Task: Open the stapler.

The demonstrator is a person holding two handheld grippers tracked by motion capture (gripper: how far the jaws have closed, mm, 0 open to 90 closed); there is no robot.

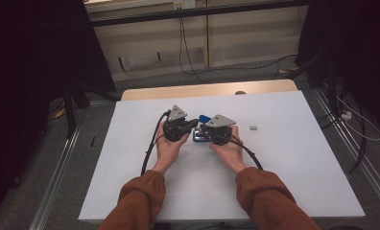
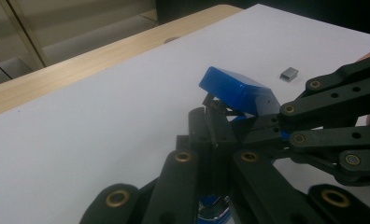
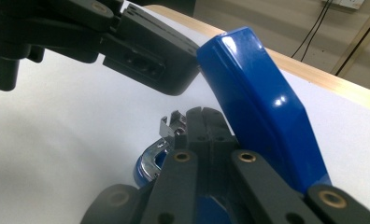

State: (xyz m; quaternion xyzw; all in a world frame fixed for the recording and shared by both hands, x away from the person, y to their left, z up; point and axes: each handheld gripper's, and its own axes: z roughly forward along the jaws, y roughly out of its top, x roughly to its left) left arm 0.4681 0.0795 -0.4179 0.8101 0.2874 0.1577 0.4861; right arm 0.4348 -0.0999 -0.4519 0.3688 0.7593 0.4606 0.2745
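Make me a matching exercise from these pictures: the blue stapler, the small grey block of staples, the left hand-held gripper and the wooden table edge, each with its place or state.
Things:
1. blue stapler
2. staple block
3. left hand-held gripper
4. wooden table edge

Places or states:
A. far side, beyond the white surface
B. lying alone, to the right of both hands
C. lid swung up, between the two grippers
D. jaws shut, reaching in from the left

Pairs: 1-C, 2-B, 3-D, 4-A

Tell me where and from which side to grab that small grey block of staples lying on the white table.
Judging by its pose, take the grey staple block across its two short-spaced long sides, coming straight down from above. It lies flat and alone on the white table, to the right of the blue stapler, so nothing crowds it. The right gripper is nearer.
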